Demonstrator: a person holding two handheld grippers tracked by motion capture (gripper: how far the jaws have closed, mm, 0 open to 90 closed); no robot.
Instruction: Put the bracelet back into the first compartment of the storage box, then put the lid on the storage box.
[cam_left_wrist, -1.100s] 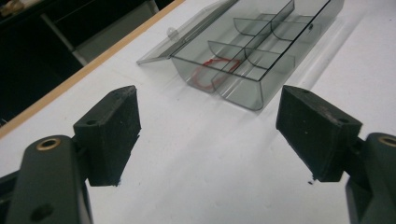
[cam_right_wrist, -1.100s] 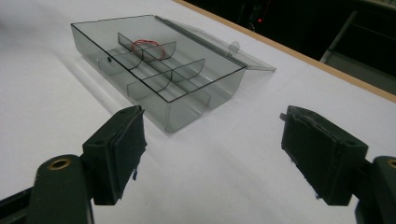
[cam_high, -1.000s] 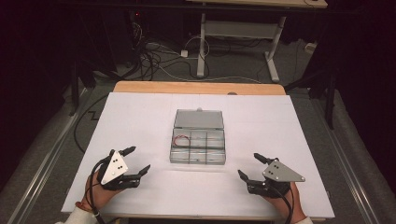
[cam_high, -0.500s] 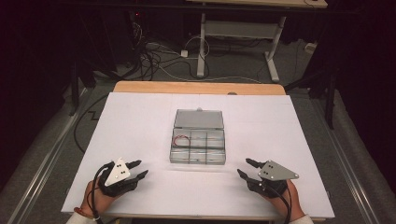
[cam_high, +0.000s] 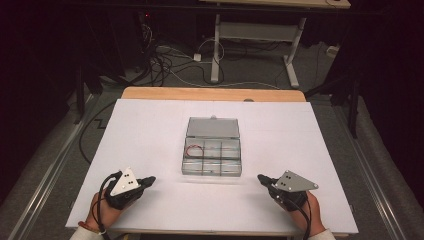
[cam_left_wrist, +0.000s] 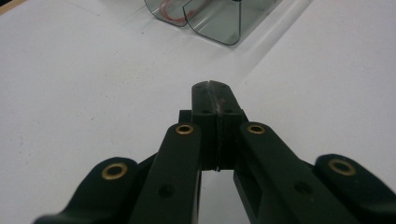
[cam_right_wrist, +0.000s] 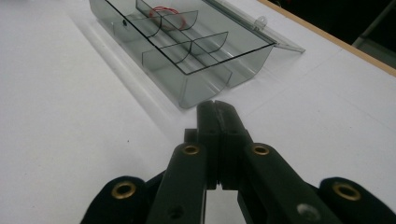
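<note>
No writing reads on the clear plastic box (cam_high: 212, 150). Your left gripper (cam_high: 148, 181) and right gripper (cam_high: 261, 179) flank its near side. Both have just closed, fingers pressed together on nothing.

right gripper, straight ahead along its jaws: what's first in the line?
Most likely the clear compartment box. The right gripper has its jaws shut with nothing between them and aims at the box's near corner, with bare white table between. The depth of that gap is hard to judge.

Readable text: none.
Clear box (cam_high: 212, 150): no label or brand legible.
Grey plates on tools: no markings legible.
Tabletop (cam_high: 150, 125): plain white, unmarked.
</note>
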